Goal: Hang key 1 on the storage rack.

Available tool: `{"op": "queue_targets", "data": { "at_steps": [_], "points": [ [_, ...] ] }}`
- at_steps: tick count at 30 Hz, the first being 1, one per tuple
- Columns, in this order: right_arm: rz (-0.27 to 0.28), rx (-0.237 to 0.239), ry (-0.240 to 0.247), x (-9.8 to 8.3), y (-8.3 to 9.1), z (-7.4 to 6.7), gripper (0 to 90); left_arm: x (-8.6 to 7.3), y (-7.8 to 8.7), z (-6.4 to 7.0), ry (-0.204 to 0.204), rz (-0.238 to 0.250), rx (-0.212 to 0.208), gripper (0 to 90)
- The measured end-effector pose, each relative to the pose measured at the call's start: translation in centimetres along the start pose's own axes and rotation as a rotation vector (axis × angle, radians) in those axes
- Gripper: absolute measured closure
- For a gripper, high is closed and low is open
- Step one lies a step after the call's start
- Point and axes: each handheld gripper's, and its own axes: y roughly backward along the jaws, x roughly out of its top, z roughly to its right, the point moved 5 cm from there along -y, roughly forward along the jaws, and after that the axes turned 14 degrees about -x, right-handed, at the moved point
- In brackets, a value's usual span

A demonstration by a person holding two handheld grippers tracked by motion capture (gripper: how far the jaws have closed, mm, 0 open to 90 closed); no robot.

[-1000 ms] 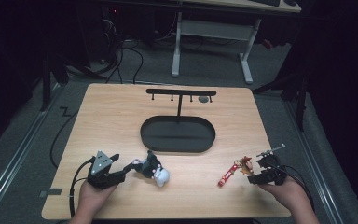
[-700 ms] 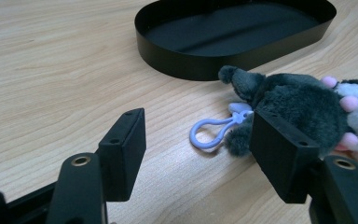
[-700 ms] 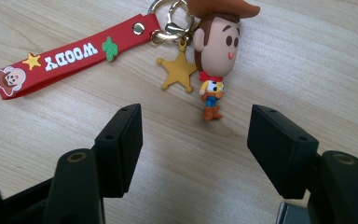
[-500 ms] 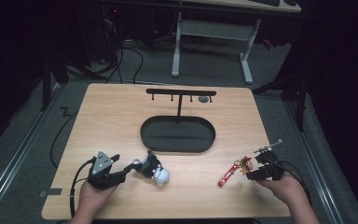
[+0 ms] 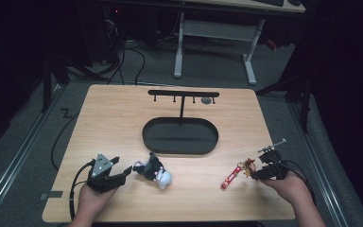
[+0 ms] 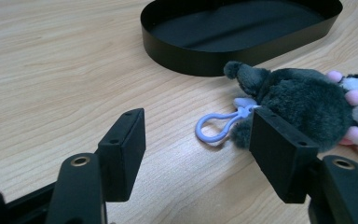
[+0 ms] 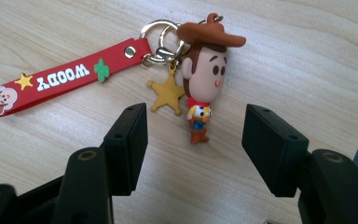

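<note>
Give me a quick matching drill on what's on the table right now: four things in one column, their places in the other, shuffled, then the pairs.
Things:
1. grey plush keychain
2. Woody keychain
3. black oval tray
4. black hook stand

Places:
A. rises from the far edge of the tray
B. lies just ahead of the right gripper, between its open jaws in the right gripper view
C. middle of the table
D. lies beside the left gripper, pale blue clip towards it

Pairs: 1-D, 2-B, 3-C, 4-A
</note>
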Motion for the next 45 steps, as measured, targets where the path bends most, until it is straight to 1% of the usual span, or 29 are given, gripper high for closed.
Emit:
{"op": "queue_targets", "data": {
  "at_steps": [3,4,5,6,7,8,9,14,16,17,18,19,21,23,24,25,26,29,31,34,35,36,37,38,40,41,42,45],
  "points": [
    [-0.007,-0.011,0.003,0.3,-0.2,0.0,41.9,-0.1,-0.1,0.0,-0.002,-0.006,-0.001,36.7],
    [-0.008,-0.010,0.007,0.4,-0.3,0.0,42.2,0.0,-0.1,0.0,-0.006,-0.007,0.001,36.7],
    [-0.023,-0.009,0.006,0.6,-0.6,-0.1,42.9,0.0,-0.1,0.1,-0.011,-0.009,0.001,36.7],
    [-0.023,-0.009,0.006,0.6,-0.6,-0.1,42.9,0.0,-0.1,0.1,-0.015,-0.009,0.001,36.7],
    [-0.023,-0.008,0.009,0.7,-0.8,-0.1,43.4,0.1,-0.1,0.2,-0.018,-0.009,0.001,36.7],
    [-0.032,-0.016,0.016,0.9,-1.0,0.0,44.0,0.1,-0.1,0.3,-0.019,-0.005,0.002,36.6],
    [-0.036,-0.016,0.013,1.0,-1.3,0.0,44.8,0.1,-0.1,0.3,-0.021,-0.008,0.002,36.7],
    [-0.066,-0.002,0.003,1.7,-2.9,0.1,48.0,0.0,-0.1,0.2,-0.014,-0.010,-0.001,36.7],
    [-0.072,-0.003,0.008,1.8,-3.1,0.1,48.9,0.0,-0.1,0.2,-0.015,-0.012,-0.002,36.7],
    [-0.068,0.008,0.005,1.9,-3.3,0.0,49.5,0.0,-0.1,0.2,-0.017,-0.013,-0.002,36.7],
    [-0.059,0.008,-0.001,2.2,-3.4,0.1,52.9,0.0,-0.1,0.2,-0.019,-0.014,-0.002,36.6],
    [-0.062,0.020,-0.005,2.3,-3.4,0.2,54.9,0.0,-0.1,0.2,-0.021,-0.015,0.001,36.6],
    [-0.070,0.025,-0.001,2.3,-3.4,0.2,55.9,0.0,-0.1,0.1,-0.022,-0.016,0.002,36.6],
    [-0.080,0.047,0.003,2.5,-3.4,0.1,60.2,0.0,-0.1,0.1,-0.023,-0.018,0.004,36.6],
    [-0.080,0.047,0.003,2.5,-3.4,0.1,60.2,0.0,-0.1,0.1,-0.020,-0.018,0.003,36.6],
    [-0.088,0.053,0.008,2.5,-3.4,0.1,64.3,0.0,-0.1,0.0,-0.018,-0.018,0.003,36.6],
    [-0.081,0.055,0.012,2.5,-3.4,0.0,66.1,-0.1,-0.1,0.0,-0.017,-0.017,0.002,36.5],
    [-0.089,0.043,0.046,2.7,-3.3,-0.2,66.7,-0.1,-0.1,0.0,-0.017,-0.019,0.000,36.6],
    [-0.101,0.041,0.069,2.8,-3.0,-0.4,66.7,-0.1,-0.1,0.0,-0.015,-0.019,-0.004,36.6],
    [-0.101,0.068,0.076,3.2,-2.0,-0.8,66.8,-0.2,-0.3,0.1,-0.023,-0.028,-0.011,36.6],
    [-0.101,0.078,0.084,3.3,-1.6,-0.9,66.8,-0.2,-0.3,0.1,-0.025,-0.033,-0.013,36.7],
    [-0.102,0.079,0.093,3.5,-1.2,-1.1,66.8,-0.2,-0.4,0.1,-0.026,-0.035,-0.016,36.6],
    [-0.106,0.087,0.120,3.7,-0.3,-1.4,66.7,-0.2,-0.5,0.3,-0.033,-0.038,-0.018,36.7],
    [-0.106,0.087,0.120,3.7,-0.3,-1.4,66.7,-0.2,-0.5,0.3,-0.033,-0.038,-0.018,36.7],
    [-0.109,0.101,0.132,4.1,0.7,-1.8,66.7,-0.1,-0.5,0.5,-0.049,-0.042,-0.018,36.7],
    [-0.111,0.111,0.145,4.5,1.7,-2.1,66.8,-0.1,-0.5,0.5,-0.054,-0.042,-0.019,36.6],
    [-0.111,0.111,0.145,4.5,1.7,-2.1,66.8,0.0,-0.5,0.6,-0.059,-0.041,-0.020,36.6],
    [-0.119,0.119,0.146,5.2,3.2,-2.4,66.7,0.1,-0.3,0.5,-0.071,-0.038,-0.014,36.6]
  ]
}}
